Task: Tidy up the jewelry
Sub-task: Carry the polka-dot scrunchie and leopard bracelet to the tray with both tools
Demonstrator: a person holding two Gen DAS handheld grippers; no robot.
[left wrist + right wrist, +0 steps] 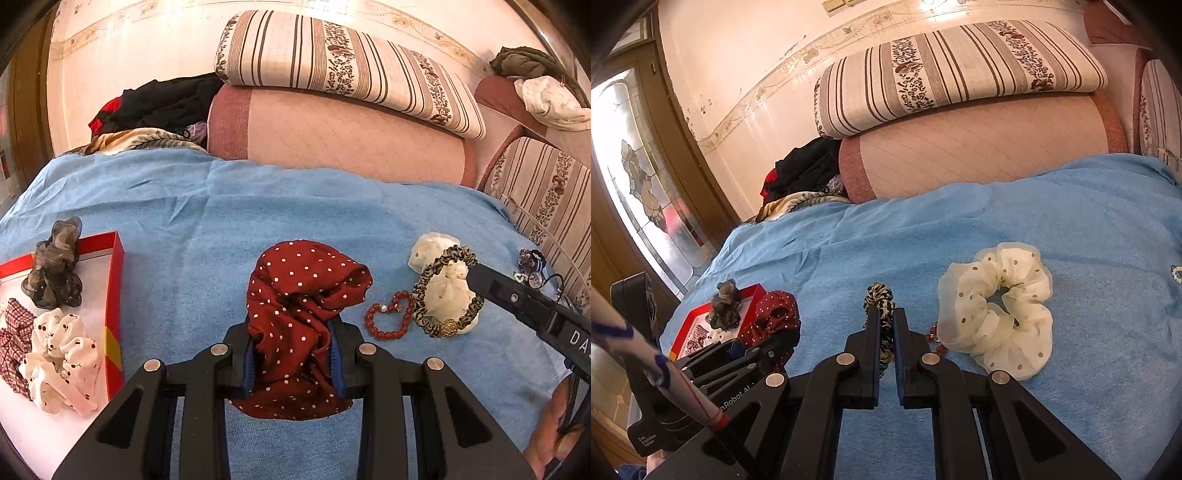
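surface: blue blanket | on it: red tray, cream scrunchie, red bead bracelet

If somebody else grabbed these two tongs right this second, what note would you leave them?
Left tongs: shut on the red polka-dot scrunchie, above the blue cloth.
Right tongs: shut on the leopard-print scrunchie.
Done: three scrunchies sit in the red box: grey, checked, cherry-print.
Left: box both held scrunchies, then the cream scrunchie, the red bead bracelet and the small pieces at the cloth's right edge.
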